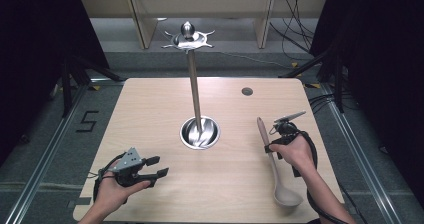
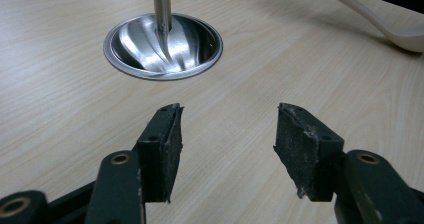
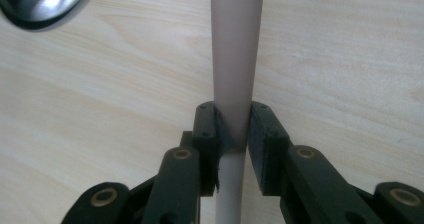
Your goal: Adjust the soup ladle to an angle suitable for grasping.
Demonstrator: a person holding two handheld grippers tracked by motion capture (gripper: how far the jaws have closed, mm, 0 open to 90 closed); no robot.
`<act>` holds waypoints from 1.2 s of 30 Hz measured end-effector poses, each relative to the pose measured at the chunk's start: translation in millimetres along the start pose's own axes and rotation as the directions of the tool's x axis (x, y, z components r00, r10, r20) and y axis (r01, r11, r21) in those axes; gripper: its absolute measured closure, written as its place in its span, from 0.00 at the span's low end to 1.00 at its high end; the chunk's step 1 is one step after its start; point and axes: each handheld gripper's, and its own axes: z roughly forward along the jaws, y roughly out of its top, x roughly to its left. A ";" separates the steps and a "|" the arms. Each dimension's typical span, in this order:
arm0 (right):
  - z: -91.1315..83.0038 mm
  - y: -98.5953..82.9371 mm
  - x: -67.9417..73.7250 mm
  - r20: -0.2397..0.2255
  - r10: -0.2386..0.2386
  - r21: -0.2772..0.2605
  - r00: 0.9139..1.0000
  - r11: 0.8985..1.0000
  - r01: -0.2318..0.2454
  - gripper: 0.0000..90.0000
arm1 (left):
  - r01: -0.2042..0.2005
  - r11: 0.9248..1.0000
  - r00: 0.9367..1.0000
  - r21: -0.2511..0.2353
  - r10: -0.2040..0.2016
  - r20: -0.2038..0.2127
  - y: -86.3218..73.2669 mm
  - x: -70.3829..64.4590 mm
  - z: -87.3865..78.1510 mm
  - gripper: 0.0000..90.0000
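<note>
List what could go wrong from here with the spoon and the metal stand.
1. The right hand-held gripper clamps the spoon on its handle, far from the bowl end, so the heavy end may swing or slip when lifted.
2. The tall stand is close by; a swinging spoon could knock its pole.
3. The left hand-held gripper is open and holds nothing, so it gives no support.
</note>
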 end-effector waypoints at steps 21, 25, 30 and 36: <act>-51.3 -37.1 -7.6 -0.146 -0.258 -0.295 0.955 0.933 0.207 0.84 | 0.003 1.000 1.000 0.002 -0.003 -0.019 -0.3 0.3 0.0 0.48; -55.7 -42.0 -6.8 -0.168 -0.284 -0.359 0.944 0.910 0.209 0.84 | 0.003 1.000 1.000 0.003 -0.003 -0.021 -0.4 0.5 -0.1 0.48; -61.8 -45.4 -6.2 -0.160 -0.348 -0.438 0.924 0.864 0.250 0.84 | 0.002 1.000 1.000 0.001 -0.002 -0.024 -0.2 0.4 -0.1 0.48; -65.5 -49.8 -5.4 -0.136 -0.380 -0.531 0.915 0.807 0.257 0.84 | 0.004 1.000 1.000 -0.007 -0.004 -0.016 -0.3 0.8 -0.3 0.48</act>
